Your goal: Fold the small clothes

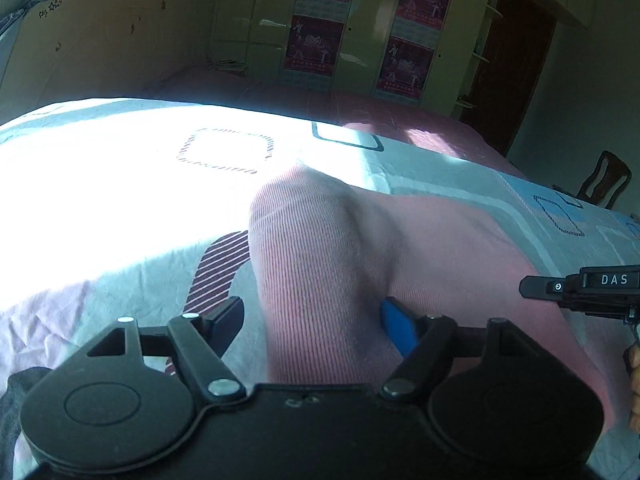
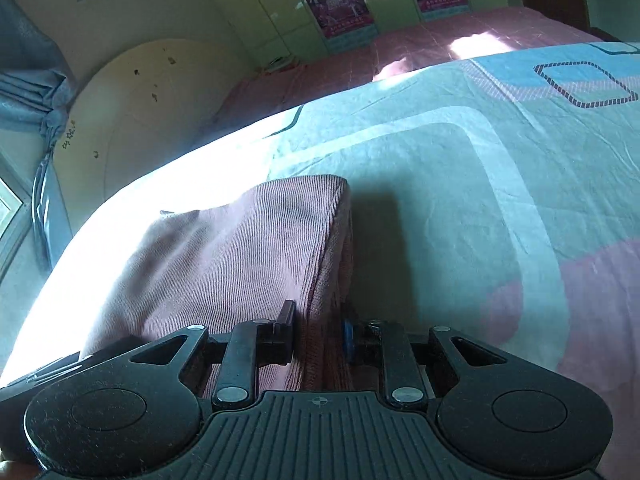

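A pink ribbed knit garment [image 1: 340,248] lies on the patterned bedsheet [image 1: 120,184]. My left gripper [image 1: 312,324] is open, its black finger to the left and blue-padded finger to the right, with a raised fold of the garment running between them. In the right wrist view the garment [image 2: 240,256] is lifted in a fold. My right gripper [image 2: 318,332] is shut on the garment's near edge, pinched between the black finger and the blue pad. The right gripper also shows at the right edge of the left wrist view [image 1: 580,290].
The bed's far half has a pink cover [image 1: 360,112]. A cream headboard [image 1: 100,32] stands at the far left, wardrobes with posters [image 1: 400,28] behind. A wooden chair [image 1: 604,180] stands at the right. Dark cloth [image 1: 16,400] lies at the near left.
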Demonstrator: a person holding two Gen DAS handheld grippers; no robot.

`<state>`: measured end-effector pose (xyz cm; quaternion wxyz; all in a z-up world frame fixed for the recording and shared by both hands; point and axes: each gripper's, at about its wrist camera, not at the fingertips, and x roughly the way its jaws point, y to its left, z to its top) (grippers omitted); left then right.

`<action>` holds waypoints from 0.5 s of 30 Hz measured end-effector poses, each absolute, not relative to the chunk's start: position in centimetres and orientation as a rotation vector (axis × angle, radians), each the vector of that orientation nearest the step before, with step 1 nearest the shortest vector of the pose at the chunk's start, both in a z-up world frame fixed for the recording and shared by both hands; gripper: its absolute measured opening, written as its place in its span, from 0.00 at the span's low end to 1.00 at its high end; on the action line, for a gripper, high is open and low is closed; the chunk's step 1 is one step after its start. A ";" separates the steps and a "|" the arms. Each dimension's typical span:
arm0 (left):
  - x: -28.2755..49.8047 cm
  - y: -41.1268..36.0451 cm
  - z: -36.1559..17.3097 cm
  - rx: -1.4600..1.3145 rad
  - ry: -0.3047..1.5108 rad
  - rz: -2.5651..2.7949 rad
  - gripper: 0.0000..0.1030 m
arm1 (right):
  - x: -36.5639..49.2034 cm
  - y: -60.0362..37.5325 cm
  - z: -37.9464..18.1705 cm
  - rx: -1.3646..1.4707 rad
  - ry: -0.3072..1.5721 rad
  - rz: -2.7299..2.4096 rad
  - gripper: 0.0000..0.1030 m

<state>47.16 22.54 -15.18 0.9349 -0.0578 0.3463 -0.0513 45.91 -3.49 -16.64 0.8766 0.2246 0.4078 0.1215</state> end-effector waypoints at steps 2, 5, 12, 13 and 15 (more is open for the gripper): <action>46.4 23.1 -13.8 -0.106 0.636 -0.084 0.68 | 45.6 -3.9 -14.5 0.426 0.778 0.237 0.20; 47.5 21.9 -12.1 -0.072 0.577 -0.089 0.61 | 46.5 -2.8 -12.8 0.350 0.737 0.262 0.20; 53.9 20.9 -15.9 -0.032 0.732 -0.051 0.54 | 50.8 1.3 -15.8 0.277 0.806 0.253 0.20; 54.0 21.3 -16.4 -0.050 0.744 -0.047 0.56 | 51.2 1.4 -16.6 0.260 0.816 0.234 0.20; 53.7 21.9 -16.9 -0.068 0.748 -0.032 0.66 | 51.9 1.7 -17.9 0.223 0.845 0.217 0.20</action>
